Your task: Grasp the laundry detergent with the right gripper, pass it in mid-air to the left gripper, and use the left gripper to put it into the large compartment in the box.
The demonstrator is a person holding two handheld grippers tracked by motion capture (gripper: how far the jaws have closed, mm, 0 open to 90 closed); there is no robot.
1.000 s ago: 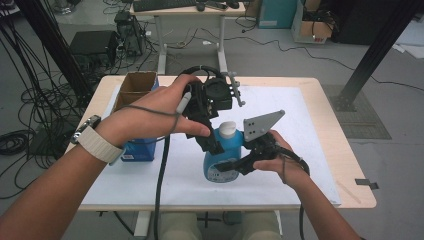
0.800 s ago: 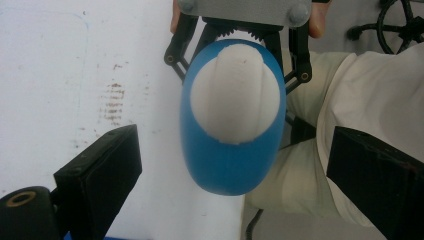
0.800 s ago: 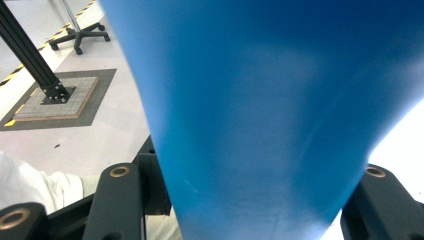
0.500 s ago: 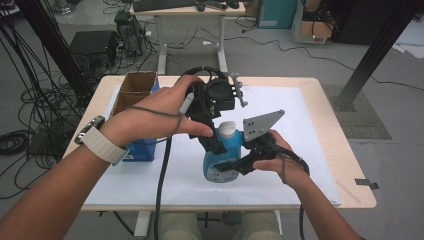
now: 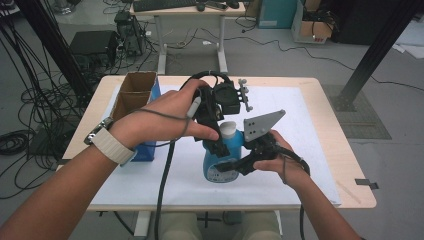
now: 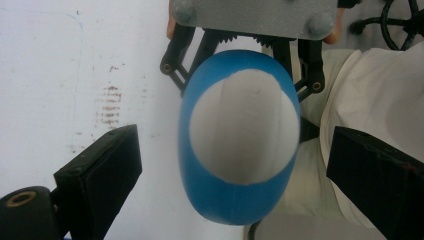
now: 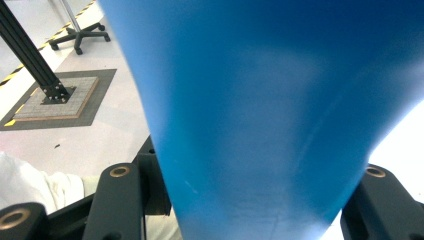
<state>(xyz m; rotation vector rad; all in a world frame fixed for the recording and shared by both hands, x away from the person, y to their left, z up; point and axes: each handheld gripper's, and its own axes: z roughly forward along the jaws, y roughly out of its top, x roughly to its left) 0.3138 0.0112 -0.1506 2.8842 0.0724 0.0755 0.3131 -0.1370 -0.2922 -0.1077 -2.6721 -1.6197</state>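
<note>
A blue bottle (image 5: 220, 162) with a white cap (image 5: 228, 130) stands upright on the white sheet at the table's front middle. My right gripper (image 5: 234, 165) comes in from the right and is shut on the bottle's body; in the right gripper view the blue wall (image 7: 260, 125) sits between both jaws. My left gripper (image 5: 220, 144) points down over the bottle. In the left gripper view the cap (image 6: 242, 125) lies between its open jaws, which stand apart from it on either side. The right gripper's grey plate (image 6: 255, 15) shows beyond the bottle.
An open cardboard box (image 5: 131, 95) stands at the table's left, with a blue box (image 5: 148, 150) in front of it. The white sheet (image 5: 305, 125) covers most of the wooden table (image 5: 352, 165). Cables and desks lie on the floor beyond.
My left gripper has crept slightly to the right over the cap. The bottle and my right gripper have stayed where they were.
</note>
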